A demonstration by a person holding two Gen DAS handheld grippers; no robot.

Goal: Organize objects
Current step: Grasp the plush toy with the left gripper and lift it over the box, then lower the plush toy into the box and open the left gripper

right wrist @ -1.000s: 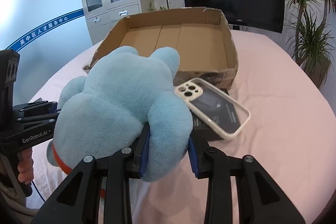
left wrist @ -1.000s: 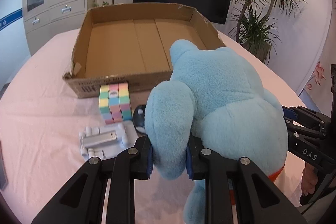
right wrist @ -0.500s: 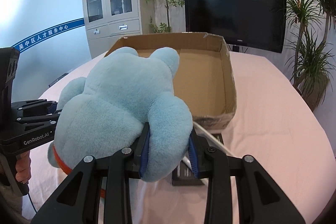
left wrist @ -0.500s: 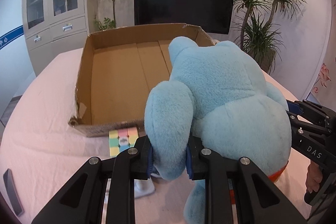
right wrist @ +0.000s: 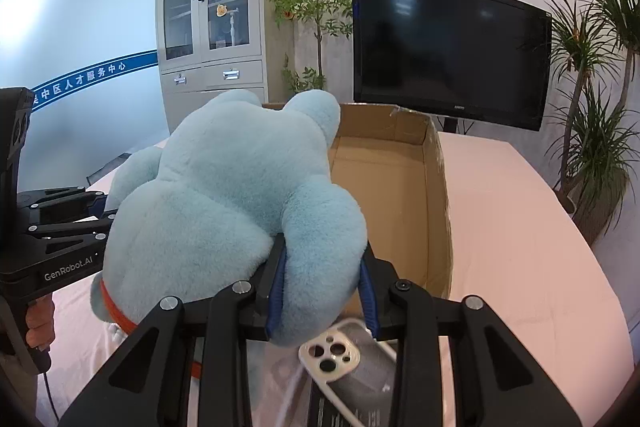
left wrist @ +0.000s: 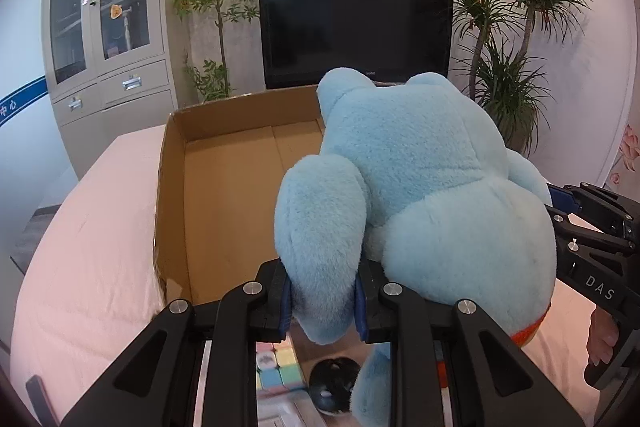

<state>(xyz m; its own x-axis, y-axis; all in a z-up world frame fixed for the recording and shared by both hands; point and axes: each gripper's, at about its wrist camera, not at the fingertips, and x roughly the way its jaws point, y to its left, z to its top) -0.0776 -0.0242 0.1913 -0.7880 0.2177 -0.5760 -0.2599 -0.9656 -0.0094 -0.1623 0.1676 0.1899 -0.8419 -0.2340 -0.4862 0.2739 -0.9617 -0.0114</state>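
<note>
My left gripper (left wrist: 322, 301) has its fingers clamped on one limb of the light blue plush toy (left wrist: 420, 187), and my right gripper (right wrist: 322, 297) squeezes another limb of the same toy (right wrist: 224, 203), so I carry it between both hands. The toy hangs in the air over the near edge of the open cardboard box (left wrist: 224, 187), its head reaching above the box floor. Below my left fingers on the pink counter (left wrist: 84, 259) lie a pastel puzzle cube (left wrist: 278, 367) and a small black round object (left wrist: 334, 381). Under my right fingers a clear phone case (right wrist: 340, 359) lies just beside the box (right wrist: 400, 203).
</note>
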